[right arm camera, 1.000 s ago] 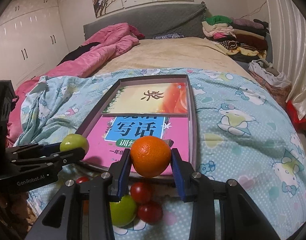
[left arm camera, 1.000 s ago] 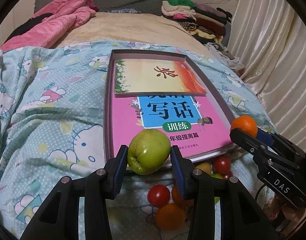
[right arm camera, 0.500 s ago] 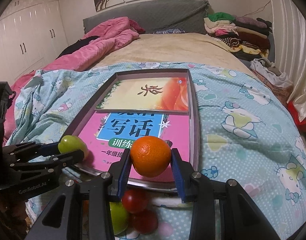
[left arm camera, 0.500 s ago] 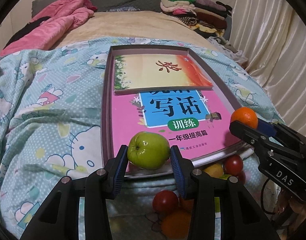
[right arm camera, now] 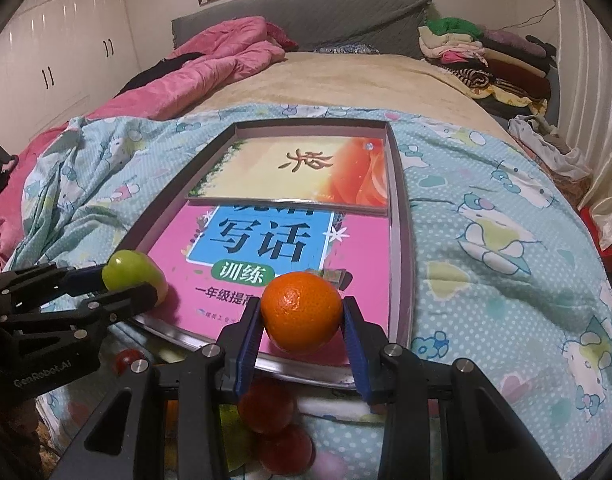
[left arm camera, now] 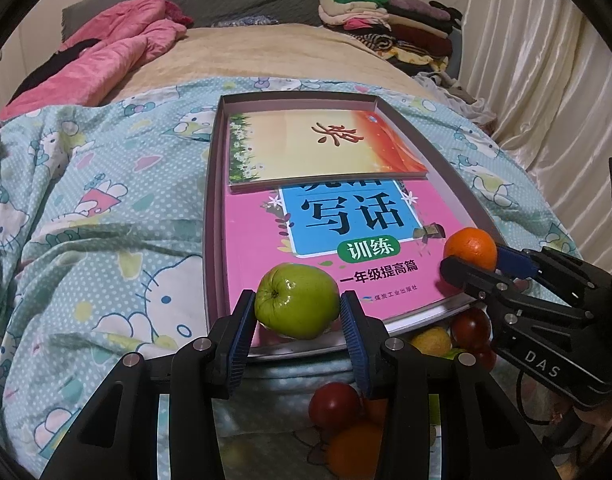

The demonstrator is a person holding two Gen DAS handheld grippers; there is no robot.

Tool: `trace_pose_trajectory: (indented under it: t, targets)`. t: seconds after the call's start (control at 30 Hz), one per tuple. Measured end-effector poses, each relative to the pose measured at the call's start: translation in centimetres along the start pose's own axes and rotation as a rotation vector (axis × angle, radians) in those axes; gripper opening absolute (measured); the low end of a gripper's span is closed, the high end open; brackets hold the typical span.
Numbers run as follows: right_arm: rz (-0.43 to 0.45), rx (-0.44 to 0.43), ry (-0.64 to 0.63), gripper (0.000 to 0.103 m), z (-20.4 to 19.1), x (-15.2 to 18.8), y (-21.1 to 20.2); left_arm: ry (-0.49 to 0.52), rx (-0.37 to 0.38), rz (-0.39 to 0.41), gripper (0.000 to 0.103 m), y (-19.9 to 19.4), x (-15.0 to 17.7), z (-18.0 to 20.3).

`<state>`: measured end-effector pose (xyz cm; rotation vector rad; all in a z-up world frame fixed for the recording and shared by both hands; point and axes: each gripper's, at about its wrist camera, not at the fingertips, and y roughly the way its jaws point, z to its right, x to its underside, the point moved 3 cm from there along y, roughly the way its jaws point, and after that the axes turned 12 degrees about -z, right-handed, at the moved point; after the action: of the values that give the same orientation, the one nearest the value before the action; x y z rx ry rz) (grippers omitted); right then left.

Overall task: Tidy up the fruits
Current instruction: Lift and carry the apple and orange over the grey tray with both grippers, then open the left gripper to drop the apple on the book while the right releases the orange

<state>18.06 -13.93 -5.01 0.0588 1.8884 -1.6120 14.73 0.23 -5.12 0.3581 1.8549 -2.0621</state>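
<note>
Your left claw grips a round green apple; your right claw clamps a round orange tangerine, both over the shallow grey tray

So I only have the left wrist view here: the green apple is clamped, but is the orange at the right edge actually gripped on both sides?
Observer: Yes. In the right wrist view the right gripper has both blue pads pressed on the orange.
Operator: Is it over the box?
Observer: It hangs above the pink book near the near rim of the box.
Operator: Anything left of the bed?
Observer: White wardrobe doors.
</note>
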Motion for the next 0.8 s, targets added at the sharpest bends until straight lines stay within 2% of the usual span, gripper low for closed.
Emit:
trace_pose_trajectory:
  t: [0.57, 0.8]
  targets:
    - [-0.004, 0.019, -0.019, 0.040, -0.22, 0.14, 0.23, -0.007, 0.002, -0.003, 0.044, -0.03, -0.01, -0.07]
    - [0.005, 0.002, -0.010, 0.040, -0.05, 0.25, 0.04, -0.010, 0.002, -0.005, 0.044, -0.22, 0.07, -0.04]
